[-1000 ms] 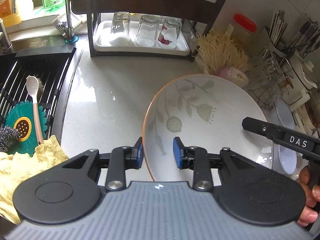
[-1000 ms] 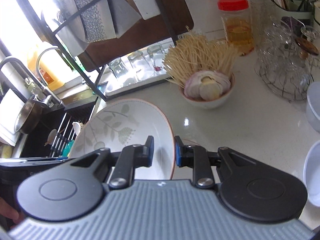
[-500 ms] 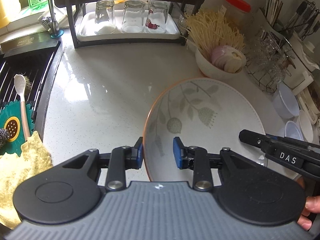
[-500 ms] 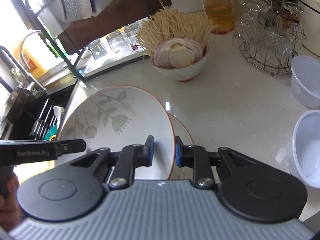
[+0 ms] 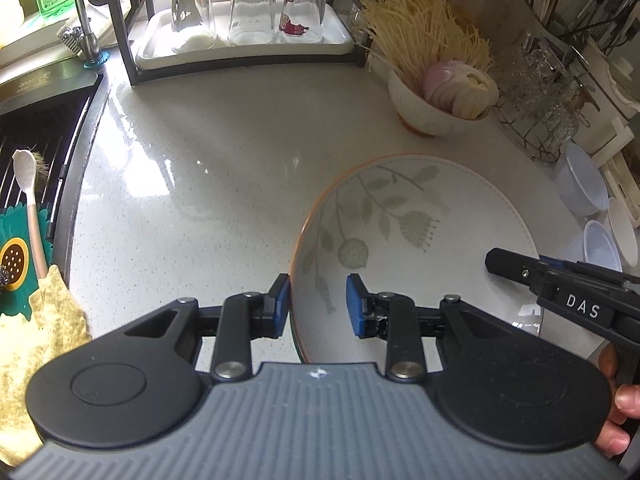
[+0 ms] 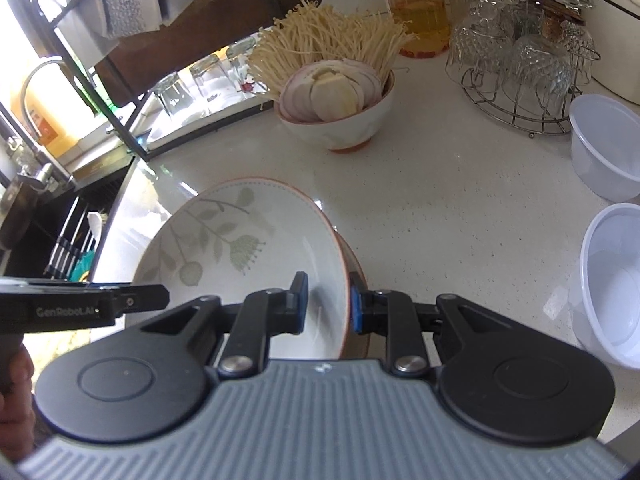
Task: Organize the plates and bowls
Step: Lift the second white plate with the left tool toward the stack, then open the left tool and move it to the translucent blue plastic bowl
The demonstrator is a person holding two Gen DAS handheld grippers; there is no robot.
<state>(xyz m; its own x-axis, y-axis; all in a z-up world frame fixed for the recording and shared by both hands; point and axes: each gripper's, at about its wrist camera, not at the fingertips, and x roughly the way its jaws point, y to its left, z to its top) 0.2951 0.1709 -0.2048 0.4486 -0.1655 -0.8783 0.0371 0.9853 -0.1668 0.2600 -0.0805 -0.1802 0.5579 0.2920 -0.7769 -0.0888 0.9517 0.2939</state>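
A white plate with a green leaf print and orange rim (image 5: pixel 416 240) is held between both grippers above the counter. My left gripper (image 5: pixel 318 306) is shut on its left rim. My right gripper (image 6: pixel 327 304) is shut on its right rim, and the plate (image 6: pixel 248 248) fills the middle of the right wrist view. A second orange-rimmed plate (image 6: pixel 356 264) lies on the counter just under it. The right gripper's body (image 5: pixel 560 292) shows at the right of the left wrist view.
A bowl of sliced onion and enoki mushrooms (image 5: pixel 444 92) stands behind the plate. Clear plastic bowls (image 6: pixel 608 148) sit at the right. A wire rack of glasses (image 6: pixel 520 64), a shelf with upturned glasses (image 5: pixel 248 16) and the sink rack (image 5: pixel 28 184) surround the counter (image 5: pixel 200 184).
Both grippers have carried the plate lower and to the right, toward the plate lying on the counter. The onion bowl now shows fully behind it.
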